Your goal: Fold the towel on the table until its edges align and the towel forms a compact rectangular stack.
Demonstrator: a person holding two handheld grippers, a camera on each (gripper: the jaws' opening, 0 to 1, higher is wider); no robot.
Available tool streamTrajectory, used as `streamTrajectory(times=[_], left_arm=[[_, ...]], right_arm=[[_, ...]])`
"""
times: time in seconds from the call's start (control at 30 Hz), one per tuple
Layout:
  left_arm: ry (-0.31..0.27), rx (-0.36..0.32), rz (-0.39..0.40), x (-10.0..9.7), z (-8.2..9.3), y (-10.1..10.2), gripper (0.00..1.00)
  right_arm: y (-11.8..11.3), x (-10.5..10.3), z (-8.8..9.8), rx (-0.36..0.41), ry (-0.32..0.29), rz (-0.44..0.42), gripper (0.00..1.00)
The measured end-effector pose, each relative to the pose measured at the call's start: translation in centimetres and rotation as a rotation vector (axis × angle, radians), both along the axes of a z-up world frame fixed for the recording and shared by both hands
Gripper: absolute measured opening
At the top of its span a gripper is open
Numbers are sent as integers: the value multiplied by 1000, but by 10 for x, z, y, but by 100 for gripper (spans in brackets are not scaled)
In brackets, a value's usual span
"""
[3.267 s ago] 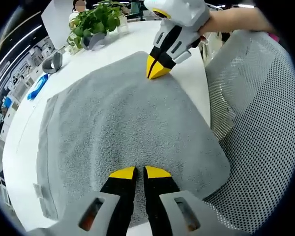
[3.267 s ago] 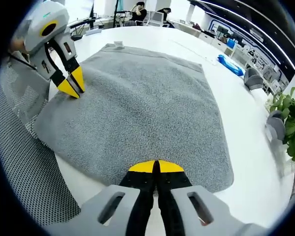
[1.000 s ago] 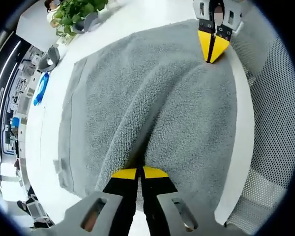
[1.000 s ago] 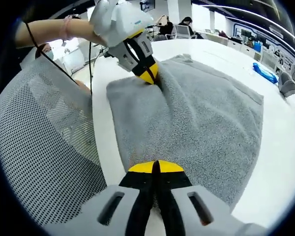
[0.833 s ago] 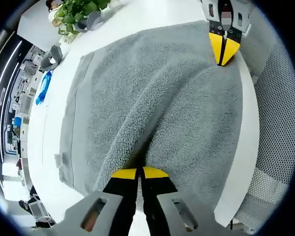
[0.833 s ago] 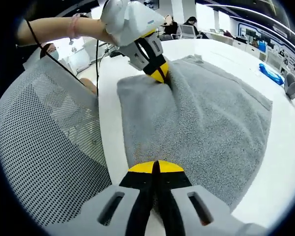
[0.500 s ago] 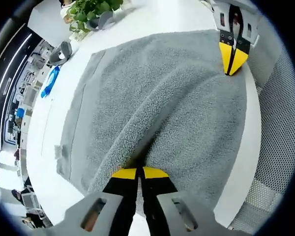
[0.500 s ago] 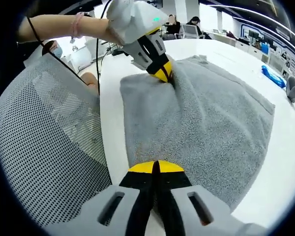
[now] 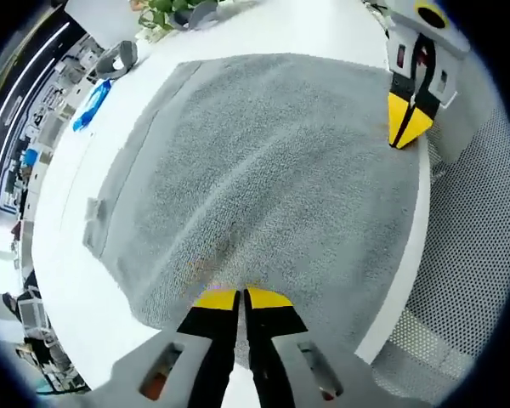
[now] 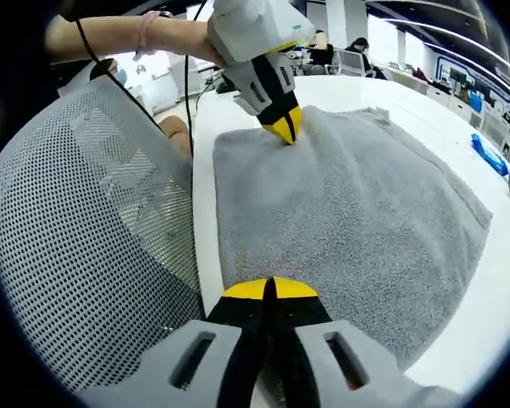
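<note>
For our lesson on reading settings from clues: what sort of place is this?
Probably an open-plan office: a long white table with a grey towel, a mesh office chair beside it, and people seated at desks beyond.

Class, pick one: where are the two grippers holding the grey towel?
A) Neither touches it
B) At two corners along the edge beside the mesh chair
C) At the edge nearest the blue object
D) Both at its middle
B: the left gripper and right gripper both pinch the towel along the edge by the mesh chair.
</note>
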State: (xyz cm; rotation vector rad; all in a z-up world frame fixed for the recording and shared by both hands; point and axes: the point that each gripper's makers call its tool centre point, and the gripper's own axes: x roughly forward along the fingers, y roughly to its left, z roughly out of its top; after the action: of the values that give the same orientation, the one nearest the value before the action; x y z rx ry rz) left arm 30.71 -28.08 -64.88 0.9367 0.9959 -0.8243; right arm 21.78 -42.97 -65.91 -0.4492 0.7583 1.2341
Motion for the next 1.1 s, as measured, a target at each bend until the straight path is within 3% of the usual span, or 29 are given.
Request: streamTrajectory(times=[0.17,0.27,0.37,0.4,0.47,0.53,0.57,0.6,0.63,0.67,0.7,0.73,0.87,0.97,1.1], left_arm=[[32,-73,-9,-31,5,5,3],[90,-111,-25,-57,-4,12,3],[105,-95,-18,-68,-14,23,2],[72,-149,-56,-68,-11,17,2],[79,-163,-25,-72,-10,22,2],[69,-181,3,-72,-8,25,2],[-83,-92,26,-56,3,41,1],[-229,-43,-66,-44,18,47,1],[-273,-46,-110,-46,26,47,1],[-244,-85,-89,-53,27,47,1],[-159,-181,4,-66,26,48,1],[-140,-205,16,-71,27,50,1],[-154,-232,-136,-84,27,48,5],[-128,-271,-105,-90,23,42,9],[-84,-284,-132,-96,13,36,14]], right_arm=[[1,0,0,-2,-14,24,0],[1,0,0,2,-11,21,0],[1,0,0,3,-12,23,0],[1,0,0,3,-10,20,0],[1,0,0,0,-12,19,0],[-2,5,3,-49,-85,65,0],[-5,10,9,-83,-162,110,0],[-8,16,16,-98,-226,126,0],[-13,25,24,-96,-265,90,0],[-20,31,34,-75,-260,38,0],[-25,33,39,-46,-228,2,0],[-34,33,43,-26,-191,-16,0],[-74,27,42,-65,-200,1,0],[-94,9,38,-77,-127,-8,3],[-106,-7,33,-122,-137,33,8]])
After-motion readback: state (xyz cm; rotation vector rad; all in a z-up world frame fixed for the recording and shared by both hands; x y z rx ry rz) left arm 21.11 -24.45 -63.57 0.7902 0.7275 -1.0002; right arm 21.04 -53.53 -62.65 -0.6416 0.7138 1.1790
